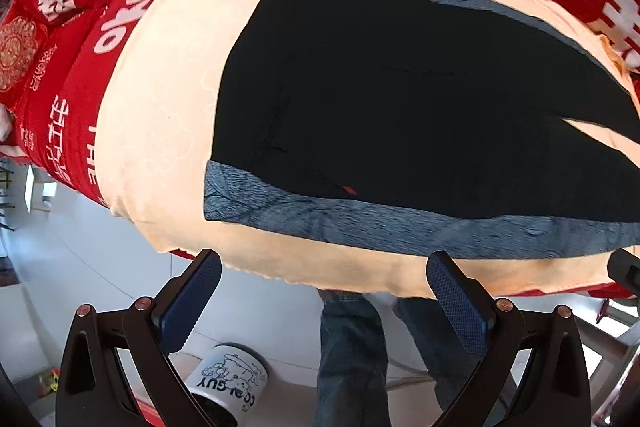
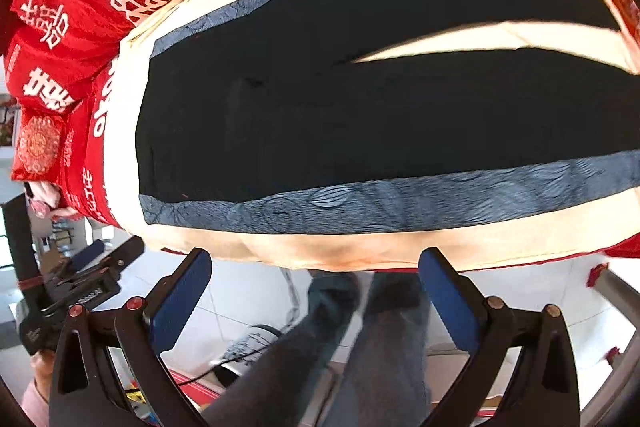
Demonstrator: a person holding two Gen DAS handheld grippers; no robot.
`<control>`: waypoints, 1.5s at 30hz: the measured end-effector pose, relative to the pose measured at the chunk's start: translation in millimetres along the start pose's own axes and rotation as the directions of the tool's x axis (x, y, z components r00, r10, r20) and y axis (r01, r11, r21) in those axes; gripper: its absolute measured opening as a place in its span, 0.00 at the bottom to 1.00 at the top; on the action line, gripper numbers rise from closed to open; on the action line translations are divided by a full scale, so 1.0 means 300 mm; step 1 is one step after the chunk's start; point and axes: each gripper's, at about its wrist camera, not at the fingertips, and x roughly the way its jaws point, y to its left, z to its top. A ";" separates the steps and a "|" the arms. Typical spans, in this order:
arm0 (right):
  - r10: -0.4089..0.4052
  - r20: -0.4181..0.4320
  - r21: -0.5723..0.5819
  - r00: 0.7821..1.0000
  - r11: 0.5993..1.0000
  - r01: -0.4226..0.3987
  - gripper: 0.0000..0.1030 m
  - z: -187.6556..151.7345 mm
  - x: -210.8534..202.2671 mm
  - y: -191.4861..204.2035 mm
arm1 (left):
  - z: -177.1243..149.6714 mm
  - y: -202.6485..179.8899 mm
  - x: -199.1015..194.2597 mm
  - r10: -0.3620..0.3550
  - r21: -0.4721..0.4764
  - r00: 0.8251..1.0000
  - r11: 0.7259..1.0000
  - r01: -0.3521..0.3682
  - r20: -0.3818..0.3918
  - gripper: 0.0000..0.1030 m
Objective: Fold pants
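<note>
Black pants (image 1: 392,99) with blue-grey side stripes lie flat on a cream cloth (image 1: 160,115), waistband to the left and the two legs splitting toward the right. In the right wrist view the same pants (image 2: 320,115) stretch across the cream cloth (image 2: 120,147), with a cream gap between the legs. My left gripper (image 1: 324,291) hangs open above the near edge of the cloth, nothing between its blue pads. My right gripper (image 2: 316,283) is open too, just off the near edge, apart from the pants.
A red bedspread (image 1: 80,75) with white characters lies under the cream cloth. Below the bed edge stand a person's jeans-clad legs (image 1: 352,355) and a white printed mug (image 1: 228,383) on the pale floor. The left gripper's body (image 2: 80,283) shows at the right wrist view's left.
</note>
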 end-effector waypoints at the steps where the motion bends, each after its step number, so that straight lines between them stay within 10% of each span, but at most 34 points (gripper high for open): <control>1: 0.010 0.004 0.002 1.000 1.000 -0.010 1.00 -0.001 0.023 0.015 | 0.002 0.013 0.017 -0.002 -0.001 1.000 1.000 0.002 0.002 1.00; 11: 0.165 0.006 0.030 0.986 0.986 -0.165 1.00 -0.011 0.263 0.141 | 0.020 0.115 0.184 -0.049 -0.016 0.997 0.999 0.050 0.051 1.00; 17: 0.362 -0.009 0.120 0.932 0.926 -0.358 0.99 -0.032 0.391 0.132 | 0.007 0.219 0.218 -0.162 -0.129 0.983 0.977 0.172 0.081 1.00; 21: 0.424 -0.069 0.157 0.903 0.898 -0.410 0.56 -0.067 0.496 0.133 | -0.014 0.265 0.244 -0.253 -0.183 0.964 0.947 0.263 0.078 1.00; 30: 0.473 -0.027 0.231 0.880 0.860 -0.455 0.56 -0.107 0.644 0.091 | -0.046 0.279 0.275 -0.369 -0.215 0.927 0.901 0.376 0.074 1.00; 36: 0.572 0.102 0.351 0.814 0.745 -0.567 0.51 -0.085 0.654 0.040 | -0.049 0.322 0.316 -0.470 -0.306 0.879 0.827 0.471 0.081 1.00; 39: 0.624 0.130 0.302 0.770 0.715 -0.630 0.22 -0.061 0.587 0.064 | -0.040 0.331 0.348 -0.556 -0.397 0.824 0.736 0.548 0.106 1.00; 43: 0.685 0.133 0.225 0.716 0.683 -0.695 0.18 -0.045 0.479 0.104 | -0.004 0.287 0.375 -0.631 -0.485 0.758 0.617 0.620 0.165 0.98; 45: 0.694 0.117 0.195 0.711 0.686 -0.701 0.18 -0.040 0.449 0.122 | 0.021 0.267 0.375 -0.632 -0.494 0.752 0.600 0.629 0.190 0.74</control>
